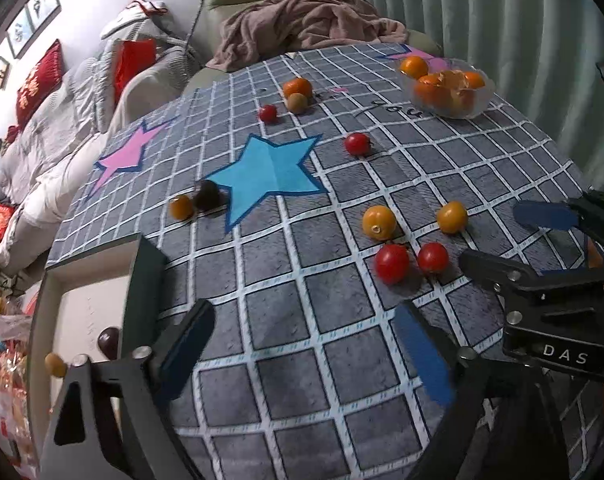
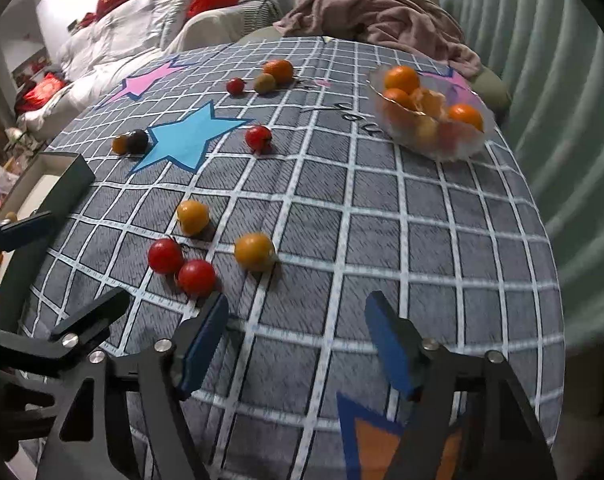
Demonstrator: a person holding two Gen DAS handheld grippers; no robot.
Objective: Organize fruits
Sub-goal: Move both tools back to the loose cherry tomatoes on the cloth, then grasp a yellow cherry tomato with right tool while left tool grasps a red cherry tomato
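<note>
Small fruits lie scattered on a grey checked tablecloth (image 1: 286,320). Two red tomatoes (image 1: 391,263) (image 2: 196,277) and two yellow tomatoes (image 1: 379,222) (image 2: 255,251) lie near the front. A glass bowl (image 1: 481,102) (image 2: 477,142) at the far right holds oranges. A box (image 1: 82,308) at the left edge holds a dark fruit (image 1: 108,341) and a yellow one. My left gripper (image 1: 302,344) is open and empty over the cloth. My right gripper (image 2: 298,340) is open and empty, just right of the red tomatoes; it also shows in the left wrist view (image 1: 513,236).
Further back lie a red tomato (image 1: 357,143), an orange (image 1: 298,88) with a kiwi and a red tomato, and a dark fruit (image 1: 208,195) beside a yellow one near the blue star (image 1: 270,172). A pink blanket (image 1: 313,24) lies behind the table.
</note>
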